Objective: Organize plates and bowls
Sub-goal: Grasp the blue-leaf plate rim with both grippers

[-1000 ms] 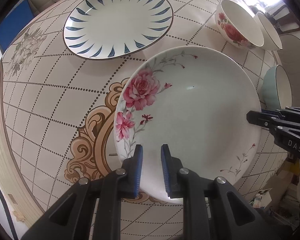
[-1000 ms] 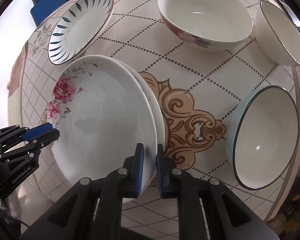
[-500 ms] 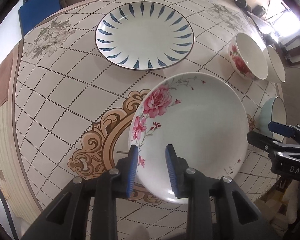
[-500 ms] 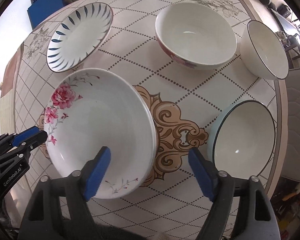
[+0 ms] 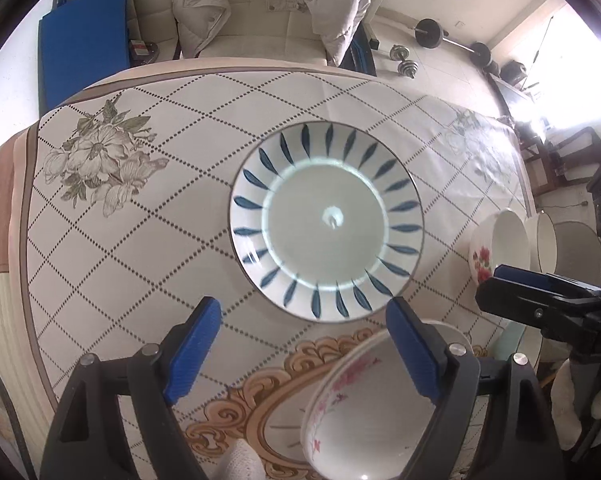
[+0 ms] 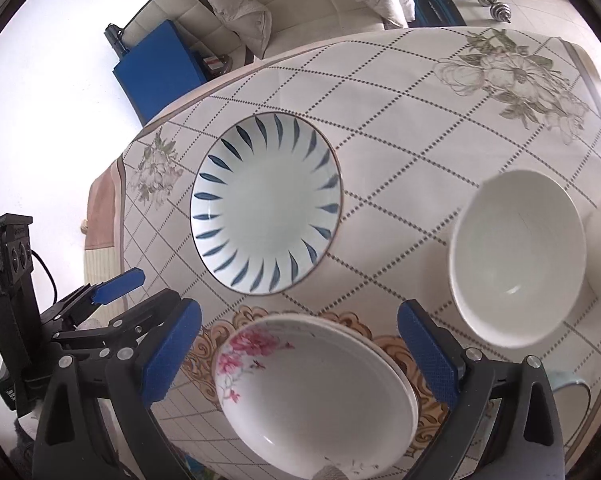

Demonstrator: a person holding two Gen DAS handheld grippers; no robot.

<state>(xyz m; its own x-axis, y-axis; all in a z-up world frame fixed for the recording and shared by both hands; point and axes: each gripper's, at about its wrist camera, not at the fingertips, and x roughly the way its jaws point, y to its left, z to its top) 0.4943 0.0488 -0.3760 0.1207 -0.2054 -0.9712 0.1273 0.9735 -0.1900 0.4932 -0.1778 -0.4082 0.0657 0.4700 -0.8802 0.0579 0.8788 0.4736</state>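
Observation:
A white plate with pink roses (image 5: 364, 424) (image 6: 320, 392) lies stacked on another plate on the table, just below both grippers. A white plate with blue leaf marks (image 5: 327, 222) (image 6: 266, 204) lies farther back. My left gripper (image 5: 304, 348) is open and empty, raised above the table, with the blue-leaf plate ahead of it. My right gripper (image 6: 300, 348) is open and empty above the rose plate. A rose-patterned bowl (image 5: 496, 248) (image 6: 518, 254) stands to the right.
A white bowl with a dark rim (image 5: 544, 244) stands beside the rose bowl. A pale blue bowl (image 6: 572, 390) sits at the near right. A chair with a white jacket (image 5: 268, 4) and a blue panel (image 5: 84, 52) stand behind the table.
Both grippers let go of the rose plate, opened wide and lifted back. The rose plate now rests on the plate beneath it.

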